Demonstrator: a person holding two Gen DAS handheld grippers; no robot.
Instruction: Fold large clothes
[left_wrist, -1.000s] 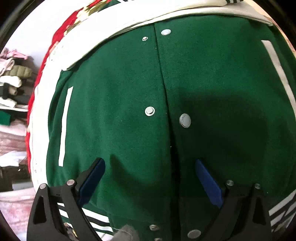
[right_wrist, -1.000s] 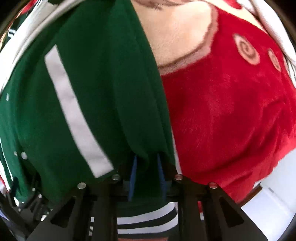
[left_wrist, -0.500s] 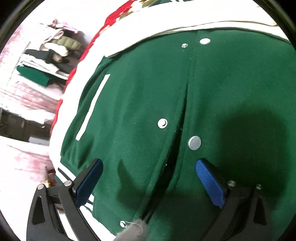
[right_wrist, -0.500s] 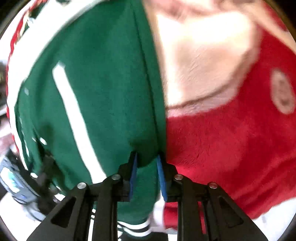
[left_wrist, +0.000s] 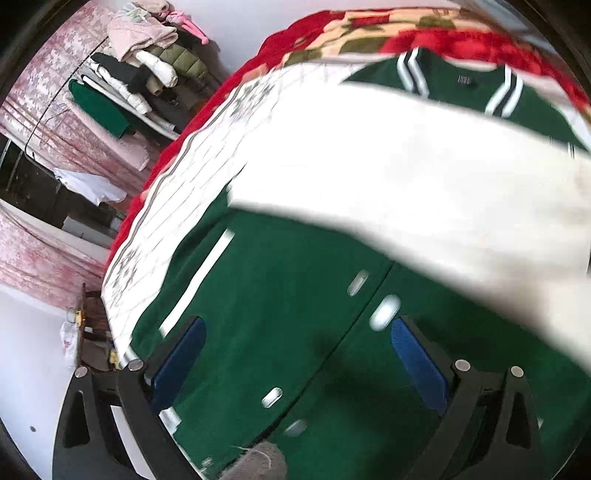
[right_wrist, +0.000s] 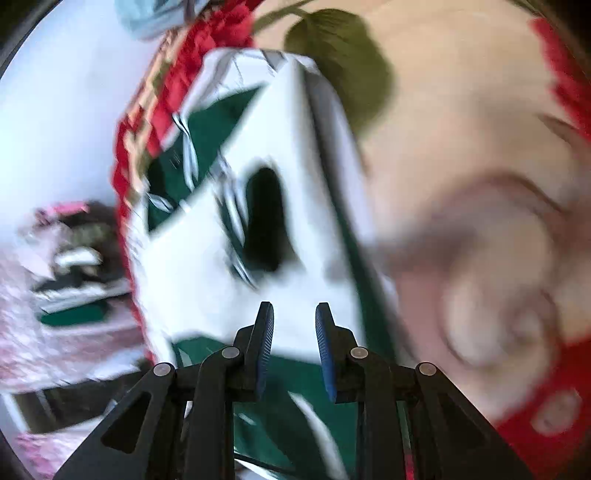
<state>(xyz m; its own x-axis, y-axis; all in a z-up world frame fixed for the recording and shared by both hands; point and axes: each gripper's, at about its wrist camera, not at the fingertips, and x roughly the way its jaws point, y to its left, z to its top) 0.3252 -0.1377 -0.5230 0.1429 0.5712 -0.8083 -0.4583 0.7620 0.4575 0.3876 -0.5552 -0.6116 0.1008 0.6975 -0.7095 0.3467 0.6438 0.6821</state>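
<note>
Jacket (left_wrist: 280, 295) lies flat on blanket (left_wrist: 369, 33), white sleeve (left_wrist: 406, 177) folded across its front. Left gripper (left_wrist: 295, 365) wide open above it. Right gripper (right_wrist: 293, 347) jaws just opening, nothing between them.

Matt green felt-like jacket (left_wrist: 280, 295) w/ shiny metal snaps (left_wrist: 384, 314), fuzzy red blanket (left_wrist: 461, 40), rubbery blue tong pads (left_wrist: 417, 362).
</note>
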